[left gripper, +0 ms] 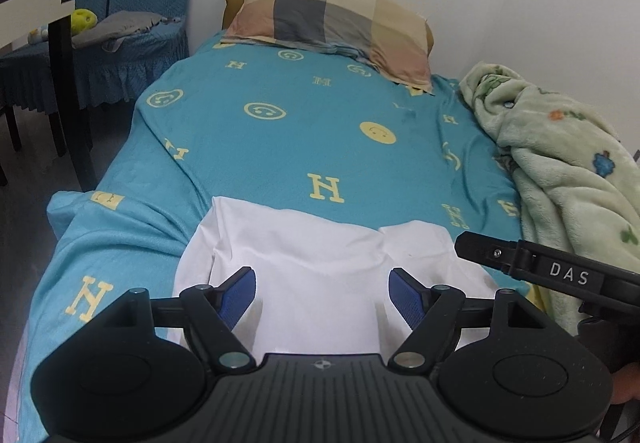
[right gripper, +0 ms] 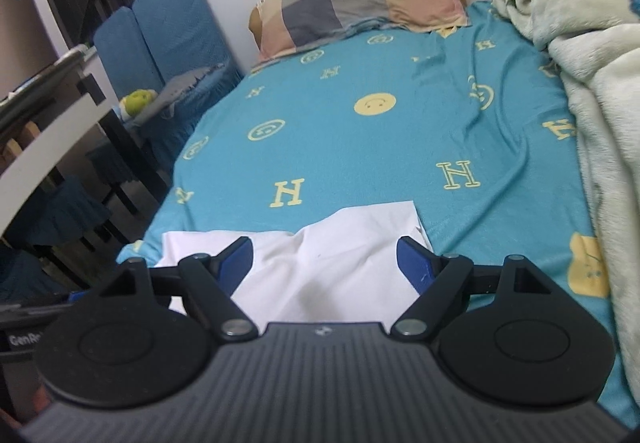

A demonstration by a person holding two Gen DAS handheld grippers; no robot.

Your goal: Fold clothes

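Observation:
A white garment lies folded and rumpled at the near end of the bed, on the blue sheet. My left gripper is open above the garment, its blue pads apart and holding nothing. The right gripper's black arm shows at the right of the left wrist view. In the right wrist view the same white garment lies under my right gripper, which is open and empty. The garment's far edge is uneven, with one corner raised further up the bed.
A plaid pillow lies at the head of the bed by the white wall. A pale green fleece blanket is heaped along the bed's right side. Blue-covered chairs and a dark table stand left of the bed.

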